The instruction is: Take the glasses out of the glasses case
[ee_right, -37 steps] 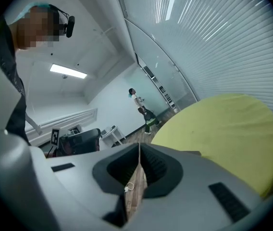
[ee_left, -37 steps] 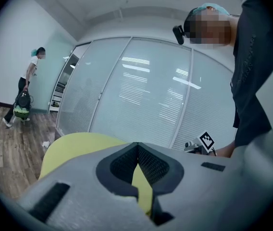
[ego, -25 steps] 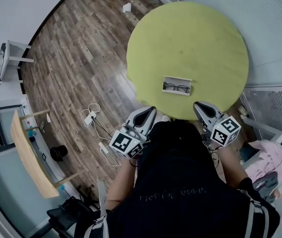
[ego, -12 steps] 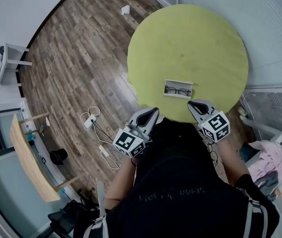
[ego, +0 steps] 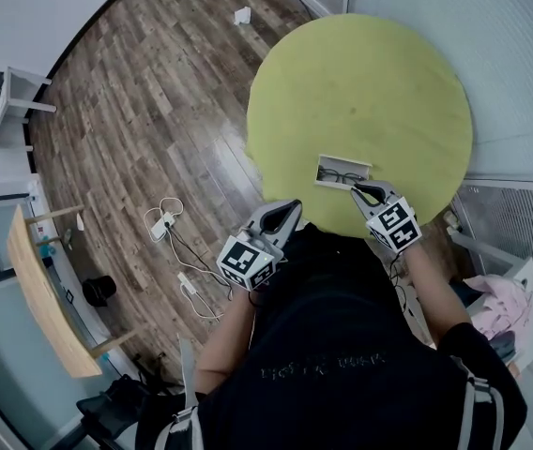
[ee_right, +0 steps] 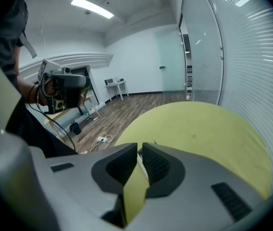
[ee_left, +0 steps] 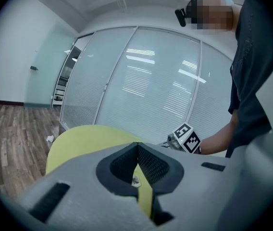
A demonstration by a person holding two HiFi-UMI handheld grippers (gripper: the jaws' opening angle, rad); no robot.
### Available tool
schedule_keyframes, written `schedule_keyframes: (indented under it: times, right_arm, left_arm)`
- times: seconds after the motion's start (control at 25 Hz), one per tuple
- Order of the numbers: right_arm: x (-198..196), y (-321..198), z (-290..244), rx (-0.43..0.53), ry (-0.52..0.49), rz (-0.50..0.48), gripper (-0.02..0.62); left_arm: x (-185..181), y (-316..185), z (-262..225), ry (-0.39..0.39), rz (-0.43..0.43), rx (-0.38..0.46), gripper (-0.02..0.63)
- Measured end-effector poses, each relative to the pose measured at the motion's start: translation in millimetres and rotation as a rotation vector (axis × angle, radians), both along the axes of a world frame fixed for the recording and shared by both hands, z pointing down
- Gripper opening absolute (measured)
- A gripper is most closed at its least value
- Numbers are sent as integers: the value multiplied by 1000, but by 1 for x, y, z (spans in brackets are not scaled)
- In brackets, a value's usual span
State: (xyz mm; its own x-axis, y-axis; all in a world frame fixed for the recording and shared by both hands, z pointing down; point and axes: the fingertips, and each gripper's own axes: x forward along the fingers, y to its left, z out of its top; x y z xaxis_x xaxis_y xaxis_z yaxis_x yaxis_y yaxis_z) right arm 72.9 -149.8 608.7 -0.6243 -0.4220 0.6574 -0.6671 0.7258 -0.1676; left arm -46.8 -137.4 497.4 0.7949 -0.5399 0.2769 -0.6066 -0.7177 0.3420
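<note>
A round yellow-green counter (ego: 360, 73) stands on a wood-plank floor (ego: 154, 111). An open white rectangular glasses case (ego: 342, 186) lies toward the counter's 6 o'clock edge, with dark-framed glasses (ego: 340, 173) lying flat inside it. The right hand-held gripper (ego: 355, 188) is at the case's 5 o'clock, its tips just beside the near right corner; its jaws stand a narrow slit apart with nothing between them. The left hand-held gripper (ego: 292, 206) is at the case's 7 o'clock, at the counter's edge, jaws closed tip to tip and empty. Each carries a cube of black-and-white square markers. Faint print on the person's dark shirt (ego: 342, 345) is unreadable.
</note>
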Motion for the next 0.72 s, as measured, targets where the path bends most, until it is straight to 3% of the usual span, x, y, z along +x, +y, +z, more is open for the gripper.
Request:
schedule_keyframes:
  times: [0.36,0.72]
  right_arm:
    - [-13,-9,43,-83,104,-91,34]
    - [-15,-20,86,-97,272,-241,34]
  left_arm:
    - [-11,-10,5,12,-21,-15,17]
    - [-20,-10,14,12,-46,-49,17]
